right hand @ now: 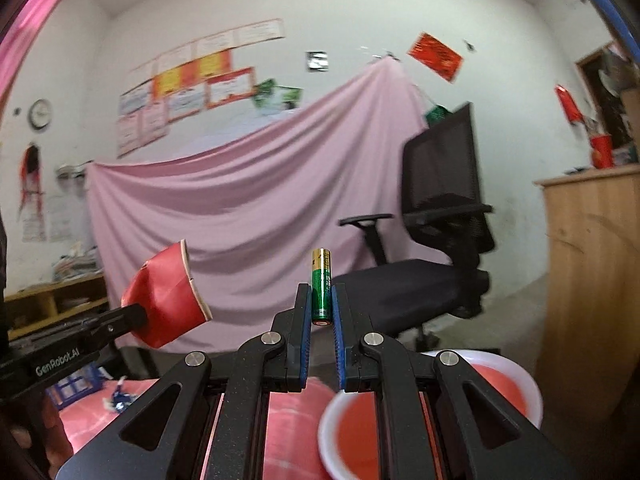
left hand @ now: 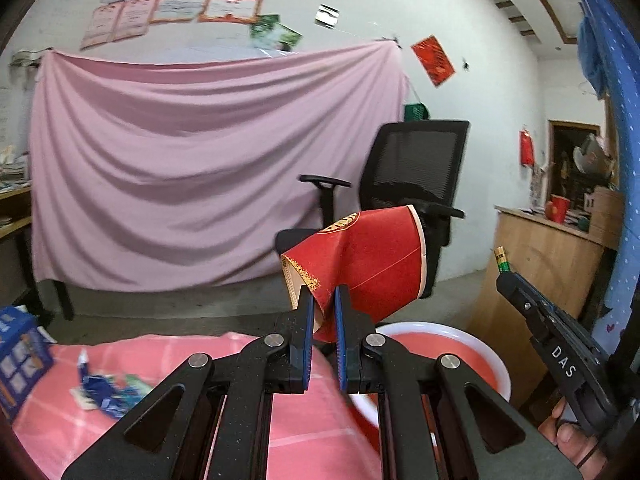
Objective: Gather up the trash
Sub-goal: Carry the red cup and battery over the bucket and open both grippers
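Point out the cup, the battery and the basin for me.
cup (left hand: 372, 256): left wrist view, red side wall.
battery (right hand: 321, 280): right wrist view, green label.
basin (right hand: 524, 380): right wrist view, white rim.

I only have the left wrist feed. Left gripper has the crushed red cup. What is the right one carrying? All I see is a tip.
Observer: A green and gold battery, standing upright between the right gripper fingers.
Operator: Is the basin under it?
Observer: The red basin with the white rim sits below and a little to the right of that gripper, on the pink cloth.
Operator: Anything on the left wall?
Observer: A round wall clock, outside your view.
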Motion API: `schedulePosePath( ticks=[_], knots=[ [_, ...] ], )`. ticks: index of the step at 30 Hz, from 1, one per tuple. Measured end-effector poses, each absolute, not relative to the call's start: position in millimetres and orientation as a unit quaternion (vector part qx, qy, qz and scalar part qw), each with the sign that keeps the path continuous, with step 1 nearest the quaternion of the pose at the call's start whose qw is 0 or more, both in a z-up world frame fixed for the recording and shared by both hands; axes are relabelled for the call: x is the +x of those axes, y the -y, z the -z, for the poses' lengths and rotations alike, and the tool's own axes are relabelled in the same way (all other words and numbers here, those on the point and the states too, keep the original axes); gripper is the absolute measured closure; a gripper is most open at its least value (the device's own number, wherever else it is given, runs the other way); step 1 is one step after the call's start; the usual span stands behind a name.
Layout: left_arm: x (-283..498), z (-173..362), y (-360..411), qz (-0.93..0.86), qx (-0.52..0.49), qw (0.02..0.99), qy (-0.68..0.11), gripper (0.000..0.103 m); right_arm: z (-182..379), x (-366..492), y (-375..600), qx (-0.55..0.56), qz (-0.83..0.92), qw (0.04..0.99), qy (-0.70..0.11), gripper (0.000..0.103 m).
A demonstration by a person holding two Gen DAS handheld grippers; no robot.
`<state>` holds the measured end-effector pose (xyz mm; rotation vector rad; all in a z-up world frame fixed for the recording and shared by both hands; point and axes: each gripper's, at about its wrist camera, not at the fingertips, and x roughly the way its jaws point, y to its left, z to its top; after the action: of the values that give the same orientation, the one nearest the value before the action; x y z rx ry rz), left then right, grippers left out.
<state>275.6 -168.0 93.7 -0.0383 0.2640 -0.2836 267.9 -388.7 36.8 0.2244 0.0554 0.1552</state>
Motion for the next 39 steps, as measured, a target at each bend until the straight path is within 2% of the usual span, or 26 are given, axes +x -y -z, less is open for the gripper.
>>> schedulePosePath(
  ticks=[14, 24, 33, 37, 39],
  knots=[
    [323, -62, 237, 0.186, 0.018, 0.961, -0.205, 0.096, -8, 290, 435, 0.148, -0.022, 0.982, -0.117, 0.095],
    [336, -33, 243, 0.204, 0.014, 0.939, -0.277, 0.095, 7, 307, 441, 0.153, -0.009, 0.972, -0.176, 0.095],
    [348, -23, 252, 0.229, 0.005, 0.918, -0.325, 0.095, 12, 310, 446, 0.160, -0.004, 0.968, -0.195, 0.094],
    [356, -21, 251, 0.226, -0.005, 0.912, -0.341, 0.086, 11, 310, 446, 0.162, -0.001, 0.967, -0.199, 0.094],
    [355, -21, 246, 0.222, -0.017, 0.913, -0.340, 0.085, 11, 309, 446, 0.162, 0.000, 0.967, -0.198, 0.094]
  ],
)
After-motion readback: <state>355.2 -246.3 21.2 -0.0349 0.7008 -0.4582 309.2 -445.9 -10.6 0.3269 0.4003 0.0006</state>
